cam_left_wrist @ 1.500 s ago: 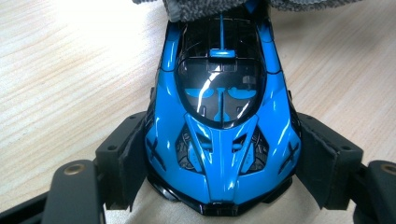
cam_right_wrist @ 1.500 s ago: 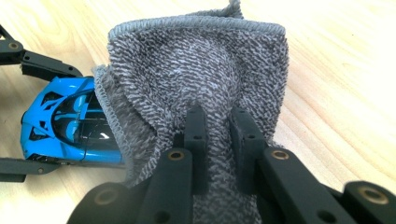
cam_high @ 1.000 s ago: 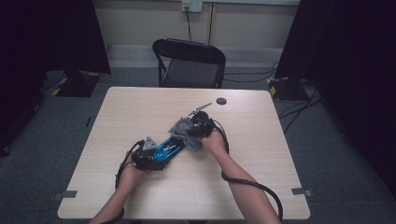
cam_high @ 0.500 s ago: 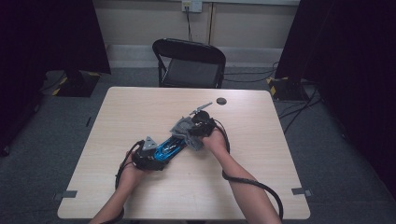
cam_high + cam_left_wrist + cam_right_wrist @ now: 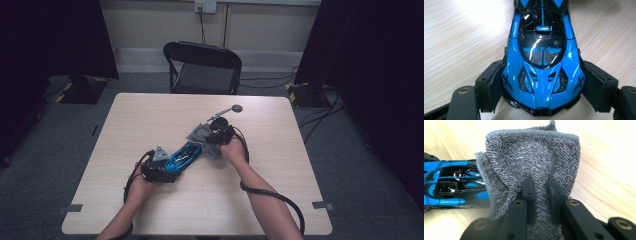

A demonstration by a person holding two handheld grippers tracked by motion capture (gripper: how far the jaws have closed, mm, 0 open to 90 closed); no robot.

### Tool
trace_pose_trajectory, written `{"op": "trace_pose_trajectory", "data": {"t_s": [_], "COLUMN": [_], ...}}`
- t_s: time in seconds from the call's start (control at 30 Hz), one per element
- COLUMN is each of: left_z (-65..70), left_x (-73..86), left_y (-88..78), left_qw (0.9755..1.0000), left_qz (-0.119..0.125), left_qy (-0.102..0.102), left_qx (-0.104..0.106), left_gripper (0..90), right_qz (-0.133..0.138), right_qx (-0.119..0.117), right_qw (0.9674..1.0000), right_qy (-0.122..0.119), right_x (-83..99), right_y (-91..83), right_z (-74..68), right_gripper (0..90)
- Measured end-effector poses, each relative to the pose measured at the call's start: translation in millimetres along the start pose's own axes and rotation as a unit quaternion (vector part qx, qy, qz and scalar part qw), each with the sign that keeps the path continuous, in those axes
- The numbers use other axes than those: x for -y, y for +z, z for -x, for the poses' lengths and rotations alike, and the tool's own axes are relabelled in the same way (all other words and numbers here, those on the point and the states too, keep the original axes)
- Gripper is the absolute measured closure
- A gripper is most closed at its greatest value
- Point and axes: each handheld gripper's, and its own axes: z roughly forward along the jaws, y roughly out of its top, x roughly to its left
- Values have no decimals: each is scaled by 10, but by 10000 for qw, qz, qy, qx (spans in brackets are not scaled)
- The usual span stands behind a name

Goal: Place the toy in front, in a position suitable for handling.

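A glossy blue and black toy car (image 5: 184, 155) lies on the wooden table (image 5: 150, 115). My left gripper (image 5: 167, 170) is shut on the car's nose (image 5: 541, 100), its pads (image 5: 494, 85) pressing both front flanks. My right gripper (image 5: 207, 142) is shut on a grey terry cloth (image 5: 531, 160), pinching a fold of it between its jaws. The cloth (image 5: 200, 136) drapes over the car's other end (image 5: 451, 185). In the left gripper view the car's windscreen and roof (image 5: 541, 37) run away from me.
A black round knob on a short grey stem (image 5: 227, 112) lies on the table just beyond my right gripper. A black folding chair (image 5: 205, 67) stands behind the table's far edge. Cables trail from both grippers.
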Motion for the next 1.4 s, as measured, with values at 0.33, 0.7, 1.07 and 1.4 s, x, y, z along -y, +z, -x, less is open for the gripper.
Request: {"op": "trace_pose_trajectory", "data": {"t_s": [0.33,0.7,1.07,1.4], "left_z": [-1,-11,4,-67], "left_x": [0,0,-1,-240], "left_y": [0,2,-71,-326], "left_qw": [10000,9998,9996,9986], "left_qz": [-1,-82,-62,362], "left_qy": [5,-132,-270,-374], "left_qx": [-4,-118,-74,68], "left_gripper": [252,176,195,246], "right_qz": [-13,53,210,202], "right_qx": [147,126,-34,-158], "right_qw": [9998,9997,9996,9996], "right_qy": [151,207,186,96], "right_x": [152,332,438,538], "right_y": [-131,-294,-498,-534], "right_z": [171,240,241,216], "right_gripper": [792,792,791,791]}}
